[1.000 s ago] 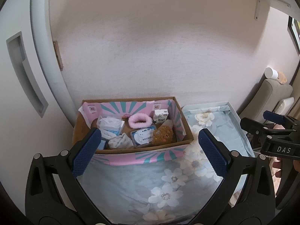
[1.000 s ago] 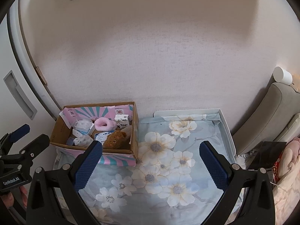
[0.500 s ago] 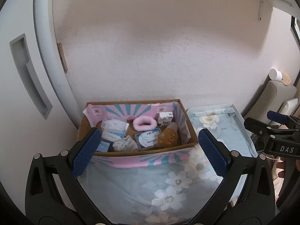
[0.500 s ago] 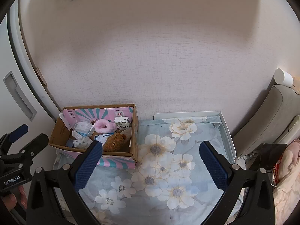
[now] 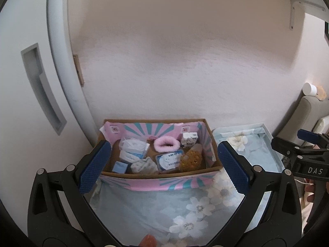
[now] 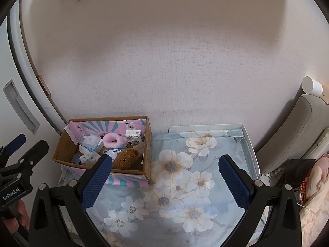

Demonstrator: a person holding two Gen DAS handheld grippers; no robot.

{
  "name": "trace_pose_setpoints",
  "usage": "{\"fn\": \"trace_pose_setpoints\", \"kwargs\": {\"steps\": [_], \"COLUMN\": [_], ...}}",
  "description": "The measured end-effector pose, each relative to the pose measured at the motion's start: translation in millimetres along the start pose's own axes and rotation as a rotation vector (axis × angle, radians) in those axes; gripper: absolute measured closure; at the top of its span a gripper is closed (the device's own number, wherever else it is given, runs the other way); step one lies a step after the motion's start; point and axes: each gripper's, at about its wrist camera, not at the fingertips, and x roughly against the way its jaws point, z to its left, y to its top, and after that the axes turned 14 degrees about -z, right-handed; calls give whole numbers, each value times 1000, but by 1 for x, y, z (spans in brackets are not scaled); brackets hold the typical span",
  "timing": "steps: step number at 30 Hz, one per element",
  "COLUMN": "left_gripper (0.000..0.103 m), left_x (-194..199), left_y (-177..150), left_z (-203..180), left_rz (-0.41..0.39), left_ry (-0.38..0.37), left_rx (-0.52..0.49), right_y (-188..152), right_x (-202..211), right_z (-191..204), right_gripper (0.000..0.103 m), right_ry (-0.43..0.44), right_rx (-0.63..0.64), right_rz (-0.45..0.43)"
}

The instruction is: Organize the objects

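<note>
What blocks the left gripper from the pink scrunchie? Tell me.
Nothing visible. The left gripper is open and apart from the box; the scrunchie lies uncovered inside, behind the near wall.

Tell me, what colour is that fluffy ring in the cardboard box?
The fluffy ring is pale pink; the left wrist view shows it best.

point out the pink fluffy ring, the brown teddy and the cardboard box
pink fluffy ring (image 5: 167, 144), left wrist view, front fuzzy edge
brown teddy (image 6: 124, 159), right wrist view, face
cardboard box (image 5: 156, 175), left wrist view, near wall
</note>
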Motion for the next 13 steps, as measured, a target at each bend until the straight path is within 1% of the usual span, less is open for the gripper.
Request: {"fn": "trace_pose_setpoints", "kwargs": {"steps": [5, 9, 13], "left_gripper": [0, 0, 0], "left_x": [1, -1, -2], "left_y": [4, 6, 5], "left_z": [-2, -2, 0], "left_rz": [-33, -38, -39], "left_ry": [11, 29, 20], "left_rx": [-14, -21, -9], "right_y": [3, 5, 5], "right_x": [-3, -5, -7], "right_z": [1, 3, 3], "right_gripper": [1, 1, 1], "right_ry": [4, 8, 10], "right_rx": [10, 17, 23], "right_rz": [-2, -3, -1]}}
